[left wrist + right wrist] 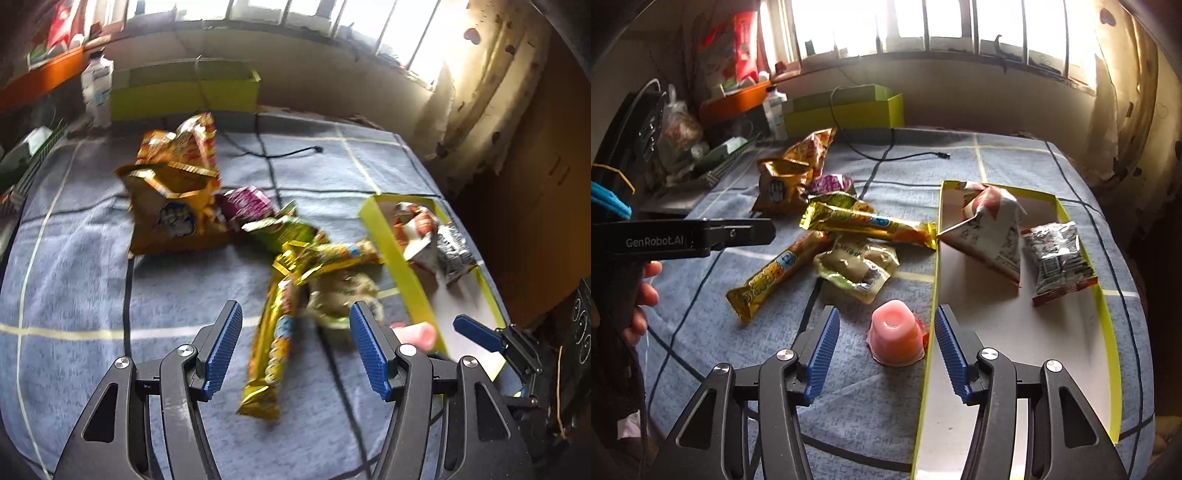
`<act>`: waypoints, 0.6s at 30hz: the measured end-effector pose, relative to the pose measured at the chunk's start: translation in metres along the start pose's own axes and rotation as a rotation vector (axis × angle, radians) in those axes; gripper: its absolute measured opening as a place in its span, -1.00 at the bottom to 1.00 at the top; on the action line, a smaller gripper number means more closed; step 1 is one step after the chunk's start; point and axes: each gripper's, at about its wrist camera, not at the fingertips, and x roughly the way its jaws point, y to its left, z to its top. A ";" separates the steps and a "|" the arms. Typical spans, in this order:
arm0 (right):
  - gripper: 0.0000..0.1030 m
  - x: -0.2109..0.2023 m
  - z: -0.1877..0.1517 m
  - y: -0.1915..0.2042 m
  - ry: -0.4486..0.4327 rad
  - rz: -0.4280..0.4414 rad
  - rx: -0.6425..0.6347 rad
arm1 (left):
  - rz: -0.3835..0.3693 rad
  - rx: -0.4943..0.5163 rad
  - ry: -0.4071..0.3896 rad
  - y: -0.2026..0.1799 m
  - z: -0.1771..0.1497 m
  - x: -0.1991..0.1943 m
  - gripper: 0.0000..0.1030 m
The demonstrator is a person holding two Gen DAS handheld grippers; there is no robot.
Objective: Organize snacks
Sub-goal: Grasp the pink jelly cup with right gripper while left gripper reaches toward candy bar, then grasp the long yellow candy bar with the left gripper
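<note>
Item: pink jelly cup (896,341), between open right claw (884,352), untouched. Risk: slippery dome squirts against tray wall (929,321). Left claw (295,350) open, empty.

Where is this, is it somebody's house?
Probably a lived-in room at home: a blue blanket covers the surface, windows run behind, and cluttered shelves stand alongside.

Pink jelly cup (894,338), gold wrapper (779,276), blue checked cloth (701,221), lime-edged box (1102,299)
</note>
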 end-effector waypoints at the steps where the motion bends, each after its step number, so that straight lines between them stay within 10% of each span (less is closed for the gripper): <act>1: -0.08 0.002 0.000 0.000 0.006 0.002 0.000 | 0.006 -0.008 0.008 0.004 -0.002 0.002 0.19; 9: -0.48 0.016 -0.004 0.006 0.041 0.033 -0.001 | 0.031 -0.007 0.052 0.017 -0.014 0.017 0.19; 18: -0.49 0.024 0.000 0.014 0.059 0.038 -0.007 | 0.051 0.010 0.109 0.015 -0.020 0.041 0.19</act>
